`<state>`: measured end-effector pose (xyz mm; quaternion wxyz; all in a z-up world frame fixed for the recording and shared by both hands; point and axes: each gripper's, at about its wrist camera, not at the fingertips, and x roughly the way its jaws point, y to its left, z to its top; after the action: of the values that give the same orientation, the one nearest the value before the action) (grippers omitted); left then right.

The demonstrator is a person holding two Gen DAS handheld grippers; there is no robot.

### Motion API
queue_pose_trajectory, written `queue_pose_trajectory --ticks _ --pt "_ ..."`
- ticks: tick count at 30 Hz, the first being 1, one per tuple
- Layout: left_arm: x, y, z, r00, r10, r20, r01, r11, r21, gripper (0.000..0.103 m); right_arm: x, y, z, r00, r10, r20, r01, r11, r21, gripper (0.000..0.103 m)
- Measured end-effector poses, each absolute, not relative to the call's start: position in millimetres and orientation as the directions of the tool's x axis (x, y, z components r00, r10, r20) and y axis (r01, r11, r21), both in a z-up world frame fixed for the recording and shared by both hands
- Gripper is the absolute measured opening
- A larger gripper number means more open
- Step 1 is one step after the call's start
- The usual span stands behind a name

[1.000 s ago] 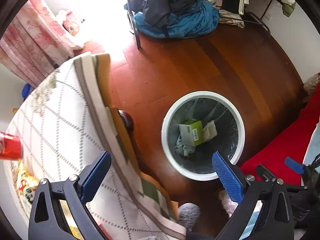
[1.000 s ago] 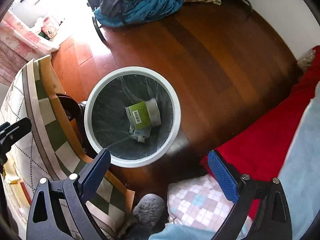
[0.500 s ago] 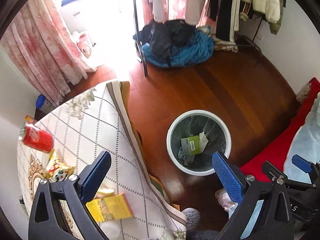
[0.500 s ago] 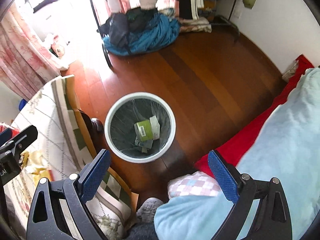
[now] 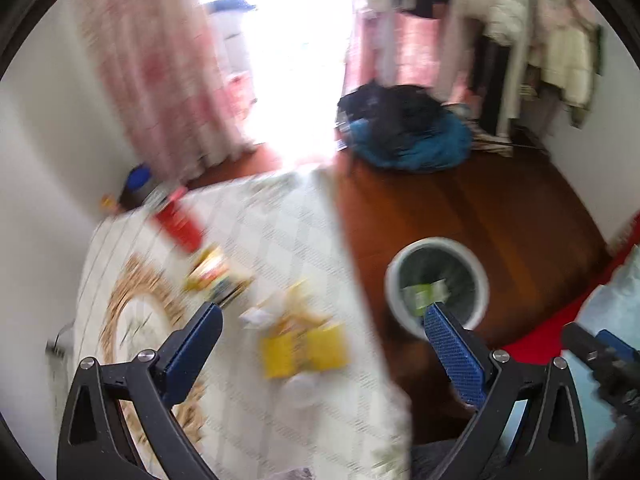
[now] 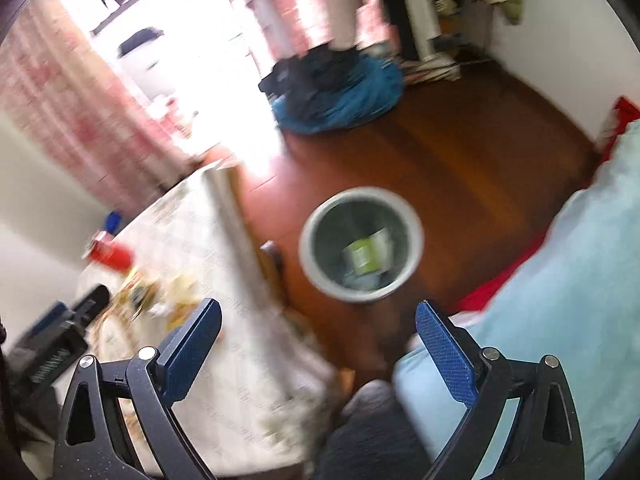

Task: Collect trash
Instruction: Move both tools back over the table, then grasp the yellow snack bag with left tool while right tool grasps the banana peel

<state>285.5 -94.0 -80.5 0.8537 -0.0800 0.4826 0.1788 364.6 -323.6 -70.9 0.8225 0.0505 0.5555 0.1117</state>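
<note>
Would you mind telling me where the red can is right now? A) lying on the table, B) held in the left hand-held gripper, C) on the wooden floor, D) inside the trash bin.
A: the red can lies on the table with the patterned cloth, apart from the trash bin, and both hand-held grippers are open and empty.

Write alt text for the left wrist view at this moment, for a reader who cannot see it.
Blurred by motion, the open, empty left claw hangs above a table with a pale patterned cloth, strewn with a red can, yellow packets and other wrappers. To the right, on the wooden floor, stands a white-rimmed trash bin with a green box inside.
</note>
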Motion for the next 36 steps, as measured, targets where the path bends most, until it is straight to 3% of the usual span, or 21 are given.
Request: queue_pose_trajectory --ticks 5,10,13,19,22,24,27,29,36 --pt "224 -14 -156 0.275 0.293 -0.916 -0.538 0.836 0.106 0.103 347 -237 -129 0.193 0.3 -0.934 -0.267 0.932 0.244 0.097" --pt "176 48 -223 0.115 0.303 -0.946 -0.644 0.748 0.161 0.103 344 -152 -191 0.114 0.223 -0.968 -0.382 0.909 0.165 0.097" --pt "168 69 -241 0.08 0.302 -0.95 -0.664 0.727 0.176 0.103 355 -126 -217 0.101 0.172 -0.98 -0.411 0.904 0.116 0.097" --pt "175 88 -251 0.091 0.286 -0.954 -0.667 0.729 0.155 0.103 389 -107 -225 0.124 0.213 -0.969 -0.407 0.902 0.146 0.096" --pt "197 97 -245 0.124 0.27 -0.955 -0.668 0.735 0.12 0.103 407 -92 -235 0.096 0.23 -0.968 -0.421 0.891 0.17 0.06" --pt "209 97 -238 0.153 0.258 -0.954 -0.67 0.736 0.092 0.103 415 -84 -242 0.066 0.266 -0.962 -0.43 0.877 0.213 0.055" --pt "231 102 -225 0.216 0.223 -0.951 -0.669 0.743 0.022 0.103 418 -72 -244 0.018 0.313 -0.949 -0.453 0.849 0.272 0.034" --pt "249 103 -215 0.264 0.191 -0.946 -0.66 0.751 -0.032 0.103 417 -68 -240 0.021 0.313 -0.949 -0.469 0.842 0.267 0.009" --pt "313 99 -223 0.315 0.023 -0.949 -0.614 0.767 -0.186 0.103 430 -93 -230 0.015 0.392 -0.92 -0.374 0.855 0.358 0.008"
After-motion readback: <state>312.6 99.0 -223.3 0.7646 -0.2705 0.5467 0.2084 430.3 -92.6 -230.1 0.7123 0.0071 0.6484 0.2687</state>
